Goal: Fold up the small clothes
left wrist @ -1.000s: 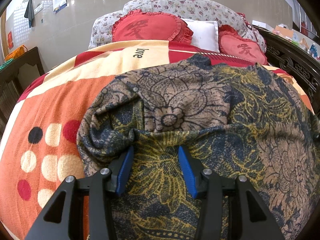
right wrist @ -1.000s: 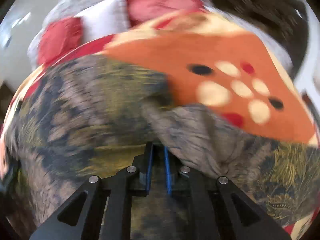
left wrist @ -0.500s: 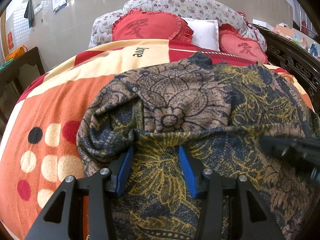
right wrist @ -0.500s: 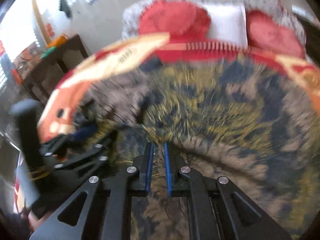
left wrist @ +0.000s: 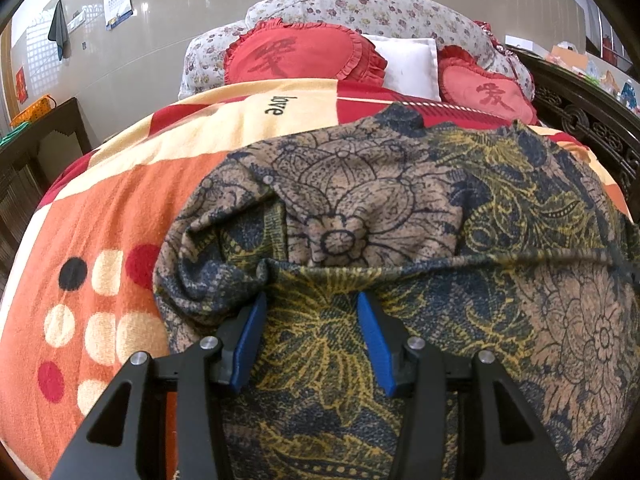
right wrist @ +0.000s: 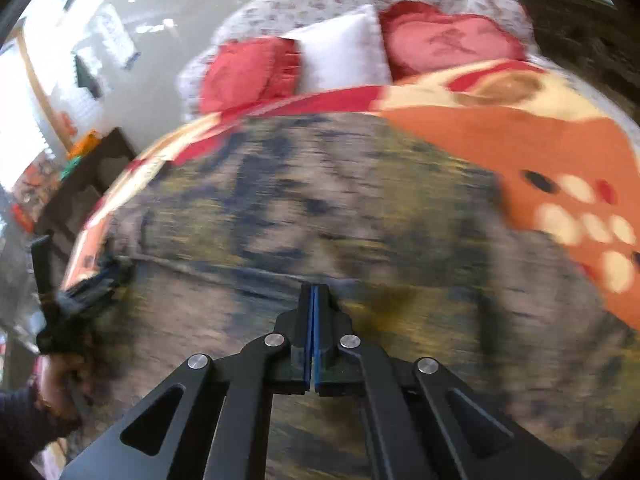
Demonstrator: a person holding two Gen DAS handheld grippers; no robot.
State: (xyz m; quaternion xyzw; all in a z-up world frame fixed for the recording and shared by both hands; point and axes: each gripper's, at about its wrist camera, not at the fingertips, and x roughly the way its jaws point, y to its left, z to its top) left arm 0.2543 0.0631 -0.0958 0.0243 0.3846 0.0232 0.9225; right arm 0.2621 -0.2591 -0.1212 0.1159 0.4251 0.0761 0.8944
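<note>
right gripper (right wrist: 313, 296) swung rightward, garment (left wrist: 360, 208) folded

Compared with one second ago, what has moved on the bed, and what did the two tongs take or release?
The right tongs, shut, swung across the dark floral-print garment: first at its right edge, then toward the left tongs, now back near the middle fold line. Whether they pinch cloth is unclear in the blur. The left tongs stayed open over the garment's near left part. The garment and the orange dotted blanket look unchanged.

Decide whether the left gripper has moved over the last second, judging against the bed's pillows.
No. The left gripper sits open over the patterned garment, and the red heart pillow keeps its place in the left wrist view.
</note>
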